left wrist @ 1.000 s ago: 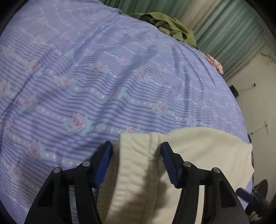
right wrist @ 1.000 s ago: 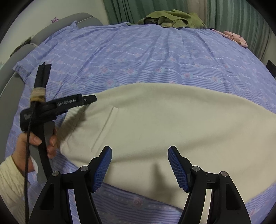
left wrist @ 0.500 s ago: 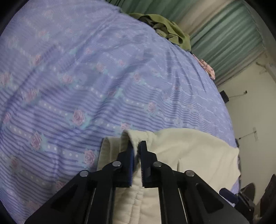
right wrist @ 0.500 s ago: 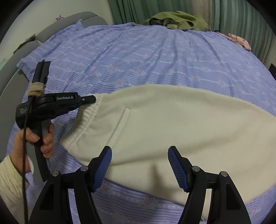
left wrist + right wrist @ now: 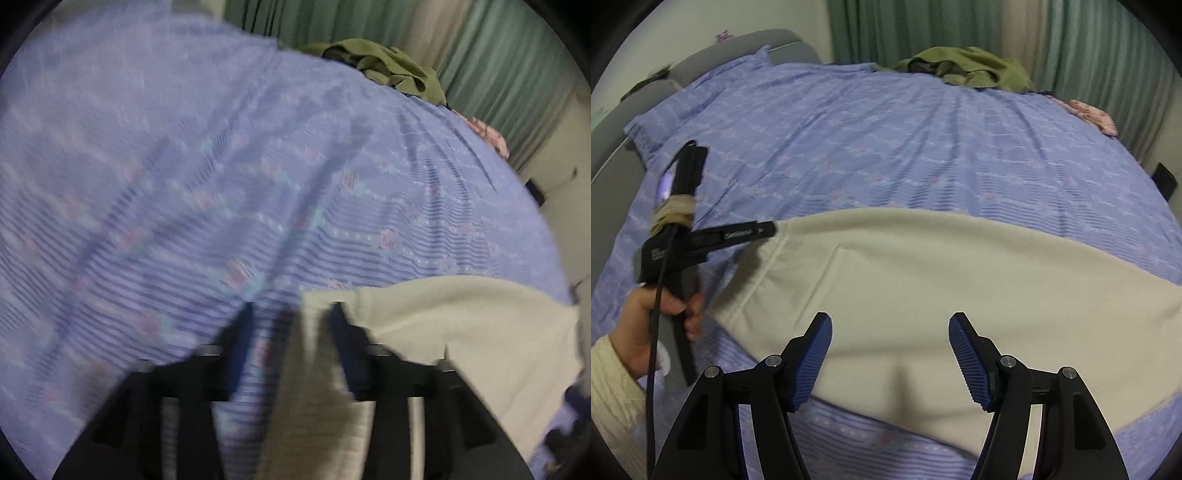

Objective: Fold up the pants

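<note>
Pants flat on bed, unfolded; left gripper jaws just reopened around waistband, right gripper jaws spread, empty.

Cream fleece pants, lying flat across the near part of a bed. Elastic waistband end toward the left; a slit pocket shows near it. Near edge slightly rumpled.

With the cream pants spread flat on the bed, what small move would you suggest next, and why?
Probably close the left gripper on the waistband again: its jaws have just been opening, with the edge of the pants between them, ungripped. The right gripper hovers open over the near edge.
</note>
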